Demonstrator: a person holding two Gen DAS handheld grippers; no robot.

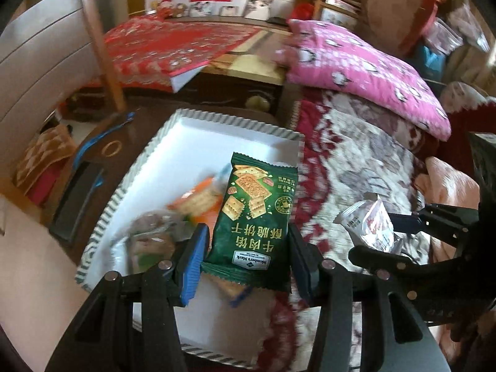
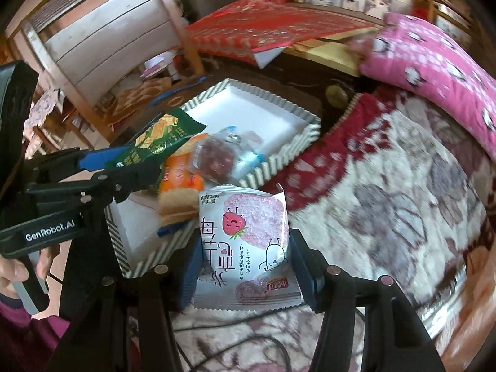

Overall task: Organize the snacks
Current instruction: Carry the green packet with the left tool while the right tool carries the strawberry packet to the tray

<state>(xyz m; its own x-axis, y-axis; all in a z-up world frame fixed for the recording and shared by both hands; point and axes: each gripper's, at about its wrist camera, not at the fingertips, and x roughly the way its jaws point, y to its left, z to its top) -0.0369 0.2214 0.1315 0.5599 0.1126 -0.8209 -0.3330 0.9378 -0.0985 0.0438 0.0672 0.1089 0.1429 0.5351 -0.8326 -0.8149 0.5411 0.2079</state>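
My left gripper (image 1: 248, 248) is shut on a green cracker packet (image 1: 257, 214) and holds it above the right side of a white tray with a striped rim (image 1: 155, 145). My right gripper (image 2: 245, 266) is shut on a white strawberry snack packet (image 2: 245, 232), held just outside the tray's near right corner (image 2: 310, 130). In the tray lie an orange cracker pack (image 2: 179, 183), a clear-wrapped dark red snack (image 2: 217, 155) and a blue-and-clear wrapper (image 2: 248, 158). The left gripper with the green packet (image 2: 155, 142) shows at left in the right wrist view; the right gripper and its packet (image 1: 375, 220) show at right in the left wrist view.
The tray sits on a dark table next to a bed with a red-and-white blanket (image 2: 387, 201) and a pink pillow (image 1: 365, 71). A red patterned box (image 1: 173, 46) lies behind the tray. A wooden chair leg (image 1: 105, 49) stands at the left. Cables (image 2: 248, 334) run over the blanket.
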